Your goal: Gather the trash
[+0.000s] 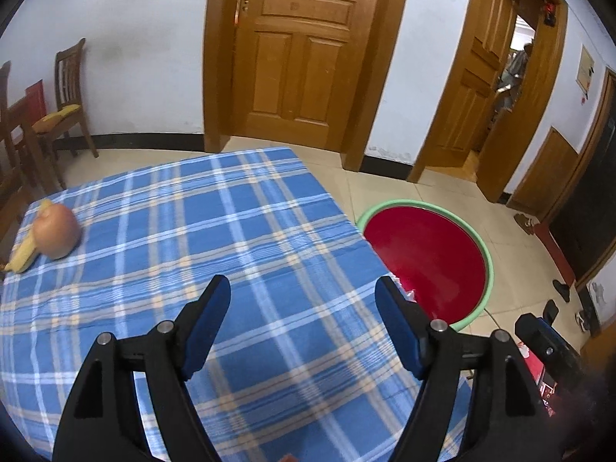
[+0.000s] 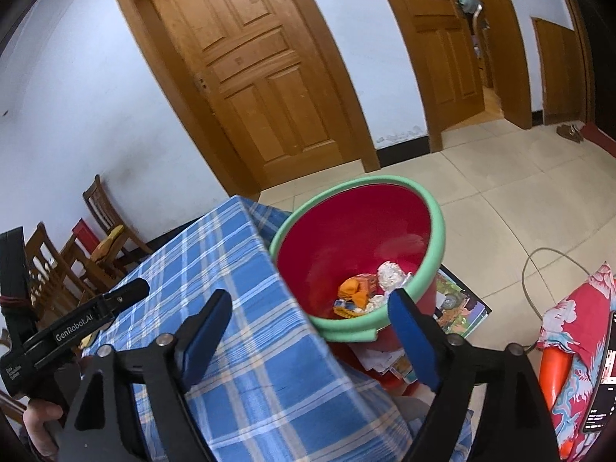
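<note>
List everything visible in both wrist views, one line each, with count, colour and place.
table: one, blue plaid cloth, under both grippers
apple: one, reddish-tan, far left of the table
banana peel: one, yellow, touching the apple's left side
bucket: one, red with green rim, on the floor beside the table
trash: several pieces, orange, white and yellow, at the bucket's bottom
chairs: at least two, brown wood, by the left wall
doors: one shut, one open, brown wood, far wall
booklet: one, colourful, on the floor by the bucket
left gripper: black with blue pads, open, empty, over the table
right gripper: same, open, empty, near the bucket
</note>
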`<state>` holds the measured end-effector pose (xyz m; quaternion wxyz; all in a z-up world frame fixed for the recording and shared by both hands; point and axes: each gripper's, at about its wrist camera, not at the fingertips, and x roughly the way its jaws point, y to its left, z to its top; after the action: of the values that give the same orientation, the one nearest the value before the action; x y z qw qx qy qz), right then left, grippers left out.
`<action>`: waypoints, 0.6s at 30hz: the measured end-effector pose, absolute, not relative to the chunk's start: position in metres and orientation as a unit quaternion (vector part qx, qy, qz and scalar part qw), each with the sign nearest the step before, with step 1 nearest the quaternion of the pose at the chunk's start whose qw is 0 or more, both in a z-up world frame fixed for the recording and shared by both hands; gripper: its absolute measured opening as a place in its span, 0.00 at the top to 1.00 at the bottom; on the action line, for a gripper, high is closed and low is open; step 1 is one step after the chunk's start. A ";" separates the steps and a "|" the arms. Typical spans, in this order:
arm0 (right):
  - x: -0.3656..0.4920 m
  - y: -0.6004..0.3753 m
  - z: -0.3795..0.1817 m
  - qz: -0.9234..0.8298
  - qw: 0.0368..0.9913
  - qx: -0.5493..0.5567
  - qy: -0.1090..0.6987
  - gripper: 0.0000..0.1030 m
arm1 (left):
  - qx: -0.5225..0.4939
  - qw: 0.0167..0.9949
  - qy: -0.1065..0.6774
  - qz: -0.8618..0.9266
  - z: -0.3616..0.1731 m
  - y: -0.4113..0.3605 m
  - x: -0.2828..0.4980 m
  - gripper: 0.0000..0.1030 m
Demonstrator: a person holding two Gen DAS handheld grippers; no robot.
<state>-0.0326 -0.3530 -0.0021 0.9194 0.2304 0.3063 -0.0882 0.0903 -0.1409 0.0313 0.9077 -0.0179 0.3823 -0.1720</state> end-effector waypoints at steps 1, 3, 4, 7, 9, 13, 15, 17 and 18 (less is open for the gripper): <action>-0.033 -0.349 -0.001 -0.085 0.920 0.226 0.307 0.15 | -0.019 0.908 0.382 -0.168 0.032 -0.138 0.089 0.25; -0.033 -0.341 0.000 -0.082 0.922 0.219 0.309 0.13 | -0.020 0.910 0.382 -0.160 0.032 -0.130 0.085 0.24; -0.034 -0.338 0.001 -0.080 0.922 0.216 0.310 0.12 | -0.019 0.911 0.381 -0.157 0.032 -0.127 0.083 0.23; -0.033 -0.328 0.001 -0.077 0.923 0.208 0.313 0.08 | -0.015 0.913 0.382 -0.139 0.031 -0.117 0.078 0.21; -0.033 -0.323 0.001 -0.075 0.924 0.202 0.316 0.06 | -0.016 0.914 0.384 -0.132 0.029 -0.111 0.075 0.20; -0.033 -0.309 -0.001 -0.069 0.925 0.192 0.322 0.03 | -0.009 0.918 0.380 -0.114 0.027 -0.099 0.066 0.18; -0.034 -0.304 -0.003 -0.065 0.925 0.189 0.323 0.03 | -0.009 0.920 0.378 -0.107 0.027 -0.094 0.062 0.17; -0.034 -0.299 -0.003 -0.061 0.925 0.186 0.325 0.03 | -0.011 0.920 0.379 -0.102 0.026 -0.090 0.060 0.17; -0.035 -0.296 -0.004 -0.059 0.926 0.184 0.325 0.03 | -0.012 0.920 0.378 -0.100 0.025 -0.087 0.058 0.17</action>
<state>-0.0348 -0.2965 -0.0037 0.9256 0.1843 0.3254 -0.0589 0.0583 -0.0875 0.0254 0.9201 -0.0121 0.3784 -0.1000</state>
